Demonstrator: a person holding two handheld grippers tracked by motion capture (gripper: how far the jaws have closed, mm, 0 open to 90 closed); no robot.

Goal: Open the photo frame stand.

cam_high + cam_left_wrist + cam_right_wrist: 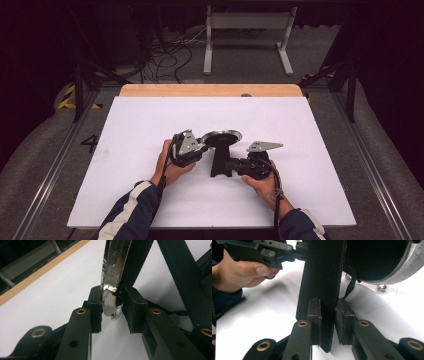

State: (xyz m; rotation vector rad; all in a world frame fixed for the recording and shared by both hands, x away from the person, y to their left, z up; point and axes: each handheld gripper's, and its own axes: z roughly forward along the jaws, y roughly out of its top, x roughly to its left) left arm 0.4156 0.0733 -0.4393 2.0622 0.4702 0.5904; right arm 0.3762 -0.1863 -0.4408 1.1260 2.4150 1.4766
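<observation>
A round disc [223, 136] with a silvery rim sits atop a flat black stand [220, 161] at the middle of the white table. My left gripper [204, 142] comes in from the left and is shut on the disc's edge. In the left gripper view the silvery rim [111, 277] is pinched between the pads [96, 308] of the left gripper [113, 310]. My right gripper [231, 164] reaches in from the right. It is shut on the black stand [324, 285], which runs up between the right gripper's [327, 323] pads [314, 312]. The disc's dark face [377, 257] rises behind.
The white table top [150, 120] has a wooden strip [210, 90] along its far edge. Beyond it, a white metal frame [247, 35] and loose cables [170, 57] lie on the floor. The hand holding the left gripper [259, 251] is close by at upper left in the right gripper view.
</observation>
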